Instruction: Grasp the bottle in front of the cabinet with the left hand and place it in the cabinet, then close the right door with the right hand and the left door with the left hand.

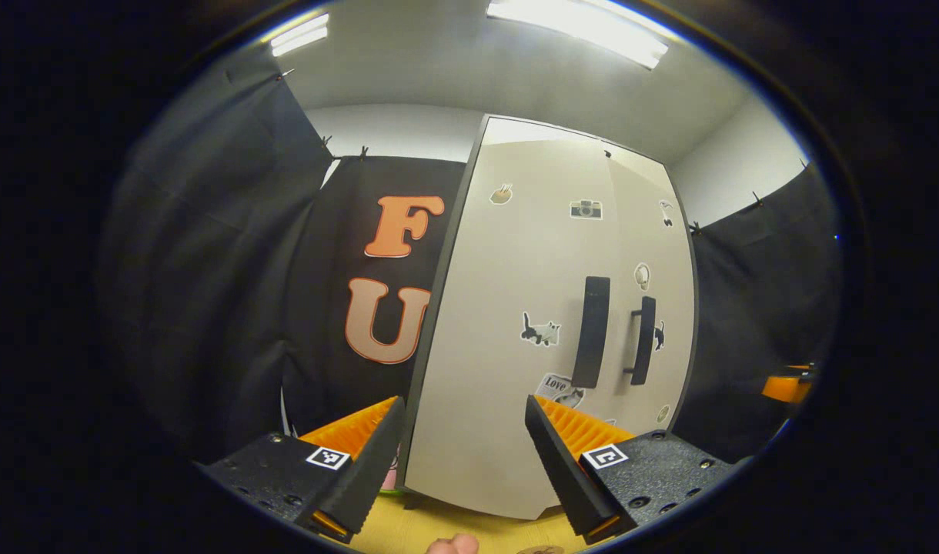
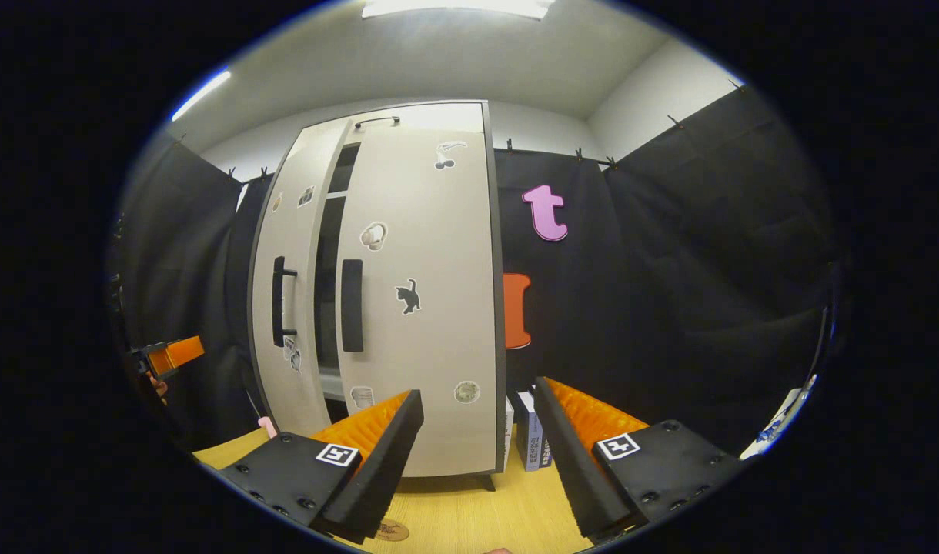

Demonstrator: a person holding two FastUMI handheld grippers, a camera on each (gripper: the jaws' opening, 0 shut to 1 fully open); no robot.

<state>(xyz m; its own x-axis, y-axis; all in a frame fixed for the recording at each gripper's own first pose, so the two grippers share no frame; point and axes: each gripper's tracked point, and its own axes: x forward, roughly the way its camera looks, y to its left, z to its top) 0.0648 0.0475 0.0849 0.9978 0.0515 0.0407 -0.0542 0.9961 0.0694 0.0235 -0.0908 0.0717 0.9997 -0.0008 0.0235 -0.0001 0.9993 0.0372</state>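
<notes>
Cabinet (image 2: pixel 431 323) stood on the wooden table (image 2: pixel 469 515), pale with dark handles and stickers: cats, a camera, one reading "Love". Its right door (image 2: pixel 439 346) sat nearly shut and its left door (image 2: pixel 289 308) ajar, a dark gap between them. Boxes (image 2: pixel 532 440) stood beside it. Left gripper (image 1: pixel 463 462) and right gripper (image 2: pixel 477 454) both gaped wide, holding nothing.

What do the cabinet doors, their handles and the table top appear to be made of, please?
Cabinet doors: probably laminated board, matte off-white, flat with dark edging. Handles: black, matte, possibly plastic or painted metal; cannot tell which. Table top: pale wood-look surface with fine grain lines, likely laminate.
</notes>
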